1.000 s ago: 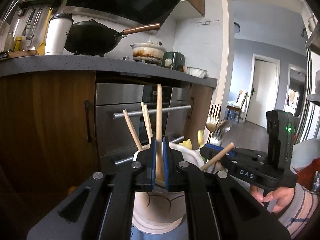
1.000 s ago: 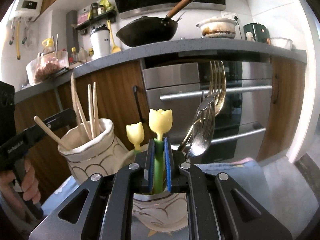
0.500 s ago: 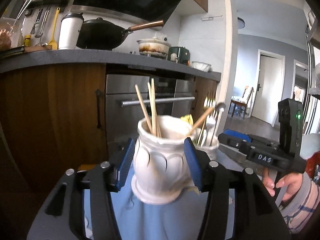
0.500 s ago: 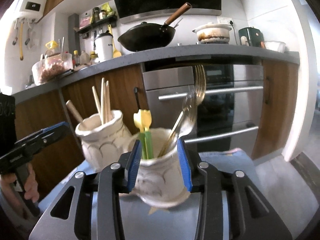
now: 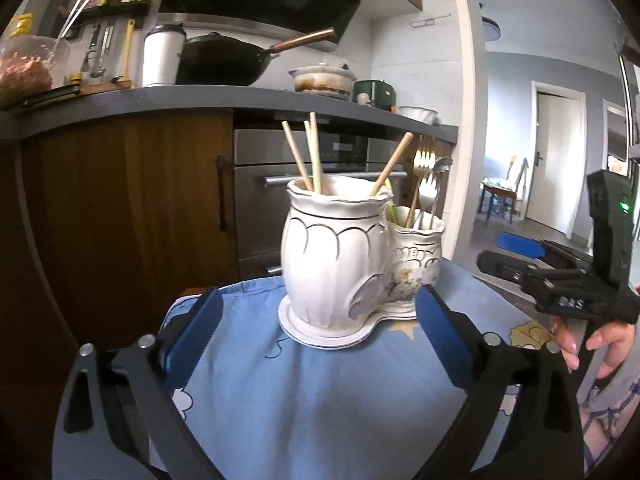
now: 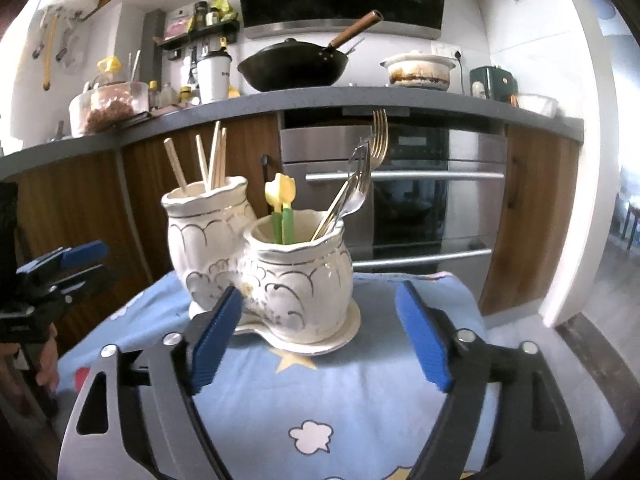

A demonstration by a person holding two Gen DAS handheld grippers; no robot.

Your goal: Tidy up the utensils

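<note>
I am holding the left tool released, its blue pads having just been spreading apart, with nothing between them; the right tool is likewise released, its jaws having just been widening, empty. At twelve o'clock of the left tool, the taller white scalloped ceramic holder is standing on the blue cartoon-print cloth covering the worktop, carrying the pale wooden chopsticks. Joined at its three o'clock side, on one shared white base, the shorter floral ceramic holder is keeping the yellow tulip-topped green sticks and the metal forks and spoon, all upright.

I am judging the sorting as done or nearly so. To finish well, I am thinking of drawing both tools straight toward six o'clock, pads kept wide, so neither clips a rim or a leaning handle and tips the pair.
</note>
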